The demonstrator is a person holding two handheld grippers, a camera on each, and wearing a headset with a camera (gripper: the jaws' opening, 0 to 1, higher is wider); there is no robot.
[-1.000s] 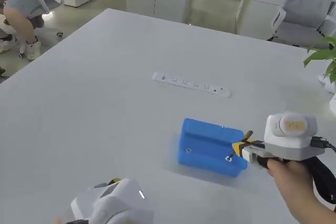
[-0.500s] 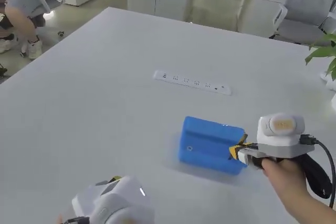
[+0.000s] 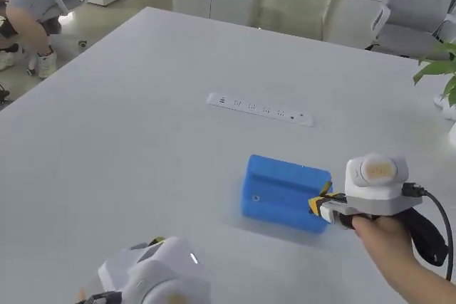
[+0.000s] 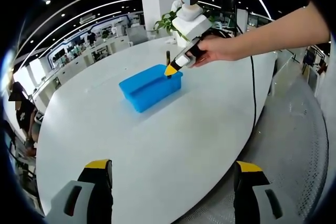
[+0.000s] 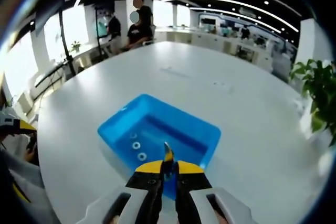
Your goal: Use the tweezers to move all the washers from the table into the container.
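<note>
Right hand-held gripper [image 5: 168,170] clamped on tweezers [image 5: 168,156], tips over near wall of blue container [image 5: 119,112]; tips look empty, hard to tell. Three washers [image 5: 136,145] inside. Left hand-held gripper [image 4: 173,182] jaws wide apart, empty, above worktop [image 4: 184,129]; cut off in head view.

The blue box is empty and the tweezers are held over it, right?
Not empty: the right gripper view shows three washers lying in the blue box. The tweezers, held by the right gripper, do reach over it.
</note>
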